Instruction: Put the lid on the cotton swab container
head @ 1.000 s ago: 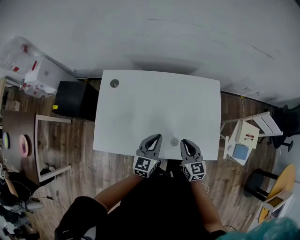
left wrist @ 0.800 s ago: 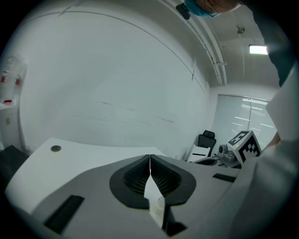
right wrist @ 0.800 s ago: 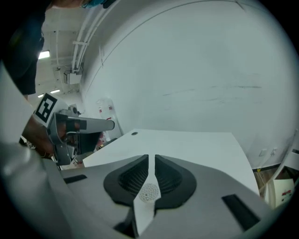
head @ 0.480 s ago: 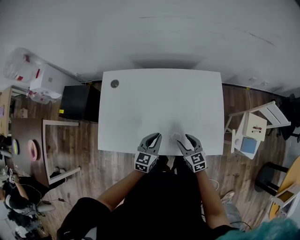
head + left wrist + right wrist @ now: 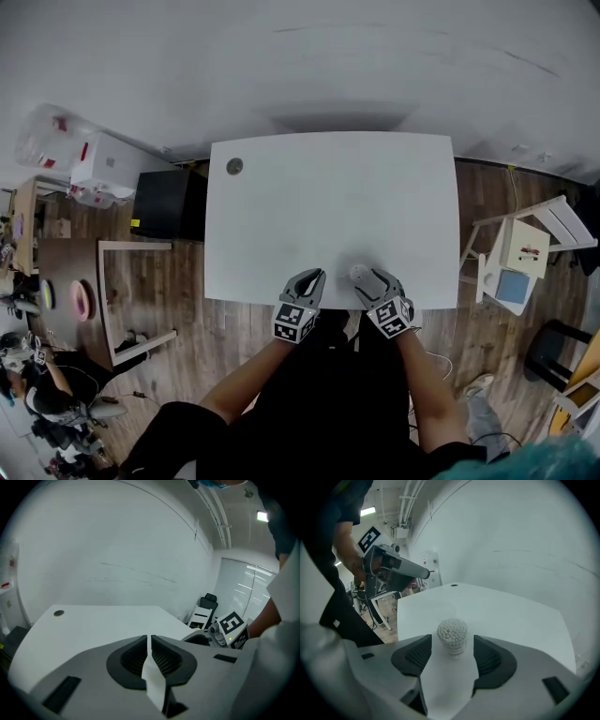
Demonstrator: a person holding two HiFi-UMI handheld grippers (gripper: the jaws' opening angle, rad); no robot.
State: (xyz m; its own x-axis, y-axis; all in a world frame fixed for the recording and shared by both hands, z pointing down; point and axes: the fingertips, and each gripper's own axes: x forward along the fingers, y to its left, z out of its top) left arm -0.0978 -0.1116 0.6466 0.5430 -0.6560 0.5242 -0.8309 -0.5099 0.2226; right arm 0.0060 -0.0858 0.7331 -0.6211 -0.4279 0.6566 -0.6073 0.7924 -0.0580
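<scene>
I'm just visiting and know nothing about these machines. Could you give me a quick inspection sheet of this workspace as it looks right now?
Surface: white rectangular table, bare but for a small round grey grommet at its far left corner.
Job's things: clear round container of white cotton swabs, upright near the front edge, uncovered; lid: nothing seen.
Clutter: nothing seen.
Grippers: left gripper shut, empty; right gripper opening, container between its jaws, pads apart from it.
Cables: nothing seen on the table.
Surroundings: wooden floor; black box-shaped unit left of the table; small white stand to its right.
</scene>
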